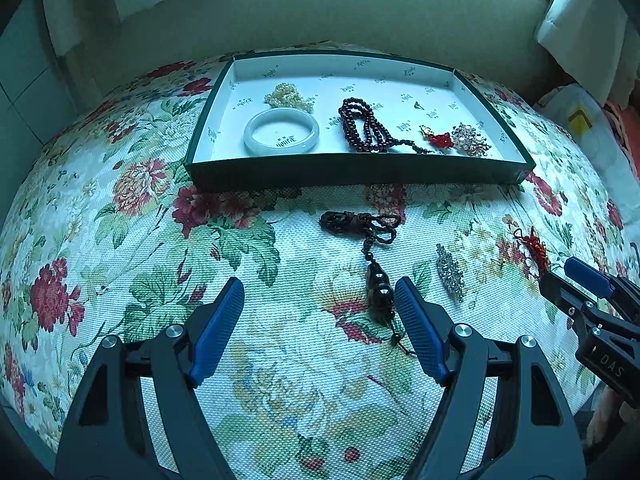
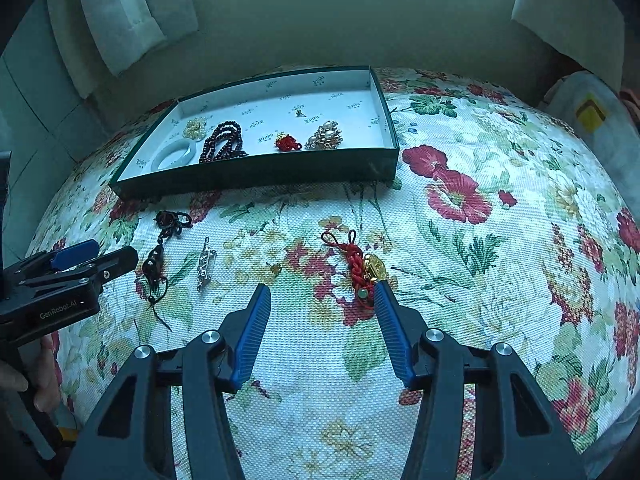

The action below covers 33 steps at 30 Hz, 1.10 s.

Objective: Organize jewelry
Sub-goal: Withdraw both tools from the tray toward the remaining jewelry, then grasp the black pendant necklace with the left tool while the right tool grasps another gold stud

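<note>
Loosely spread, left gripper [image 1: 319, 288], nothing between the pads; dark cord pendant [image 1: 380, 288] on the floral cloth [image 1: 120, 240] just beside its right finger. Likewise splayed, right gripper [image 2: 323, 293], red knotted charm [image 2: 360, 264] near its right tip (possibly touching). Between them, a rhinestone clip [image 2: 205, 264]. Behind, green tray [image 1: 352, 170] with jade bangle [image 1: 280, 132], garnet beads [image 1: 364, 124], brooch [image 1: 470, 140].

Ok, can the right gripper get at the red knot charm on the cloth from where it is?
Probably yes. The right gripper is open, and the red knot charm lies on the cloth just ahead, by its right finger. Nothing covers it; the silver clip lies well to its left.
</note>
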Tool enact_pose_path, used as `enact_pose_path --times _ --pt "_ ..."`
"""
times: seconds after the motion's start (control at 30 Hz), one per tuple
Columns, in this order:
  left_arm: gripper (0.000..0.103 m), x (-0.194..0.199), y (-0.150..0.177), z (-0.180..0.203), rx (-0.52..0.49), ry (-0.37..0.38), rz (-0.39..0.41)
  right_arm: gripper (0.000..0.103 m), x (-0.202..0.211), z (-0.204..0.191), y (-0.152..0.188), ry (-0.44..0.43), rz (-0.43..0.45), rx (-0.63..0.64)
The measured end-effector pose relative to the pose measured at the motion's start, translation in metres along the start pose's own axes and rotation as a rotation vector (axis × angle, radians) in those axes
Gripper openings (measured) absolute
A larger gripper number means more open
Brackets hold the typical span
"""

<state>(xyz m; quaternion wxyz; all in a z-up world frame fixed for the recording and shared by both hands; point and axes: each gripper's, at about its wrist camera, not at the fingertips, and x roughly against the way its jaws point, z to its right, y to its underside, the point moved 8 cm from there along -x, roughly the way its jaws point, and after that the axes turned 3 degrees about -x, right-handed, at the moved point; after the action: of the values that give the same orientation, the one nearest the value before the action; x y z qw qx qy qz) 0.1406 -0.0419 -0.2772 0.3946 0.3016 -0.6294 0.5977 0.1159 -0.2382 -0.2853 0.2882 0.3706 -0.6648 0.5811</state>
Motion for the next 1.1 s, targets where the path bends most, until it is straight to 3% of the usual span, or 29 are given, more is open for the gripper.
enact_pose_path --times 0.3,0.43,0.7,1.1 --pt "0.075 -0.008 0.002 0.015 -0.030 0.000 -0.014 0.054 0.000 0.002 0.000 -0.006 0.002 -0.011" --pt "0.067 -0.014 0.004 0.017 -0.039 -0.005 -0.030 0.054 0.000 0.002 0.000 -0.005 0.002 -0.012" --pt "0.066 -0.019 0.006 0.019 -0.046 -0.005 -0.040 0.054 -0.002 0.005 0.001 -0.003 0.000 -0.013" --pt "0.046 -0.023 0.005 0.025 -0.077 0.004 -0.028 0.054 -0.003 0.007 0.002 -0.002 -0.002 -0.013"
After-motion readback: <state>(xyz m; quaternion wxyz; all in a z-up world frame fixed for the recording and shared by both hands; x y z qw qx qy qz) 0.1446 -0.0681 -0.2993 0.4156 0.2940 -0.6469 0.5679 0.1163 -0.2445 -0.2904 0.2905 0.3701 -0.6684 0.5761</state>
